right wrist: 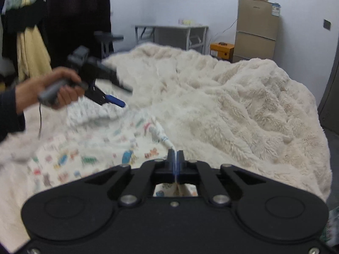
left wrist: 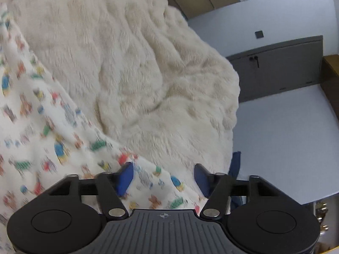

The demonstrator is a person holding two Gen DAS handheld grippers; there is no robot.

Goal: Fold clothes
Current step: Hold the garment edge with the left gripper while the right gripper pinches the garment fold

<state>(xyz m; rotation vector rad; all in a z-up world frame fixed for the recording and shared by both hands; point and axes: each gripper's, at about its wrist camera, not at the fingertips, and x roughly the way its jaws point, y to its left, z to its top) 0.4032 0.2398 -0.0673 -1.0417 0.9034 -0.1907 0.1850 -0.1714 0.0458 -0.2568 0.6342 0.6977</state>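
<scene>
A white garment with small colourful animal prints [right wrist: 89, 148] lies on a fluffy cream blanket [right wrist: 233, 105]. My right gripper [right wrist: 175, 154] is shut on a corner edge of the garment at its right side. My left gripper [left wrist: 163, 173] is open, its blue pads spread over the garment's edge [left wrist: 53, 131], with cloth lying between the fingers. In the right wrist view the left gripper [right wrist: 118, 97] hovers over the garment's far side, held by a hand [right wrist: 53, 89].
The blanket covers a bed with heaped folds on the right [right wrist: 275, 97]. Behind stand a grey table [right wrist: 171, 33], a tan cabinet [right wrist: 256, 31], an orange box [right wrist: 221, 49] and dark hanging clothes [right wrist: 27, 21] at left. A grey door [left wrist: 279, 67] is beside the bed.
</scene>
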